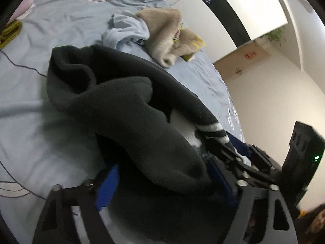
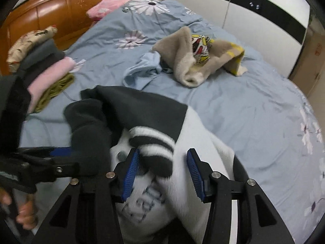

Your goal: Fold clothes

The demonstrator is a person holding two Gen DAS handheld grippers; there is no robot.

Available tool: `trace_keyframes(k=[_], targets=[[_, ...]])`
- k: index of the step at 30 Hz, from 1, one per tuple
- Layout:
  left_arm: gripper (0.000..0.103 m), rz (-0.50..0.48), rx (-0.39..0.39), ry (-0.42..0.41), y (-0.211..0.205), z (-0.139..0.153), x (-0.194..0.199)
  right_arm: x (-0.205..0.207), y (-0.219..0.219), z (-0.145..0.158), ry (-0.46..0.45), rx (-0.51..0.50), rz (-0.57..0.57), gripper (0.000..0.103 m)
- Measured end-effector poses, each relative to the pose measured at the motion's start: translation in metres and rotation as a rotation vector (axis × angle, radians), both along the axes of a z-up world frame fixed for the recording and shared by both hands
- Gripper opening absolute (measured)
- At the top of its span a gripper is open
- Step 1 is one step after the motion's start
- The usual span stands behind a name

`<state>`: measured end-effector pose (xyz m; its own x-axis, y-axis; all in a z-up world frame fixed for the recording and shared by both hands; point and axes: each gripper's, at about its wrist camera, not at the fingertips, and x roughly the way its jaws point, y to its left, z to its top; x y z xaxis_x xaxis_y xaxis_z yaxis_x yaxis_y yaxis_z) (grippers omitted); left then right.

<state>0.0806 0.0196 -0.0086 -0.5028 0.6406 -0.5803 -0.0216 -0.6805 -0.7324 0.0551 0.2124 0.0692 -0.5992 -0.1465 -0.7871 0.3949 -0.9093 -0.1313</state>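
A black and white fleece jacket (image 2: 156, 109) lies bunched on the blue bed. My right gripper (image 2: 162, 172) is open, its blue pads on either side of a striped black-and-white cuff (image 2: 156, 148) over the white body with lettering. My left gripper (image 1: 162, 181) has thick dark fleece (image 1: 126, 105) between its blue pads and seems shut on it; the fingertips are hidden. It also shows in the right wrist view (image 2: 61, 156), gripping a black sleeve. The right gripper (image 1: 239, 154) appears beside the cuff in the left wrist view.
A beige fleece garment (image 2: 189, 61) and a light blue shirt (image 2: 142, 69) lie crumpled further up the bed. A stack of folded clothes (image 2: 40, 61) sits at the left by the wooden headboard (image 2: 61, 6). A wardrobe (image 2: 264, 10) stands at the right.
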Motion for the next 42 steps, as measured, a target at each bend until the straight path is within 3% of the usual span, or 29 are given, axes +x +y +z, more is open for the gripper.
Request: trace_keyframes(k=[2,4,7,13,22,25,35,42], targets=[[0.051,-0.001,0.017,-0.02,0.0,-0.002,-0.004,-0.004,-0.003,-0.003,0.0,0.001,-0.021,0.048],[0.027,-0.006,0.013,-0.026,0.001,-0.002,-0.004,-0.006,-0.002,-0.003,0.0,-0.011,-0.046,0.027],[0.007,-0.002,-0.014,0.005,0.0,0.004,0.001,-0.004,0.004,0.006,0.027,-0.022,-0.097,0.018],[0.006,0.039,-0.115,0.119,-0.024,0.044,0.006,0.011,0.04,0.063,0.173,-0.1,-0.229,0.015],[0.005,0.152,-0.31,0.349,-0.068,0.138,0.015,0.049,0.09,0.176,0.431,-0.189,-0.381,0.014],[0.005,0.182,-0.408,0.46,-0.079,0.172,0.027,0.065,0.107,0.211,0.508,-0.226,-0.416,0.014],[0.005,0.148,-0.615,0.781,-0.073,0.279,0.08,0.14,0.13,0.29,0.738,-0.296,-0.427,0.009],[0.005,0.118,-0.628,0.968,-0.074,0.342,0.16,0.209,0.145,0.318,0.873,-0.36,-0.373,0.009]])
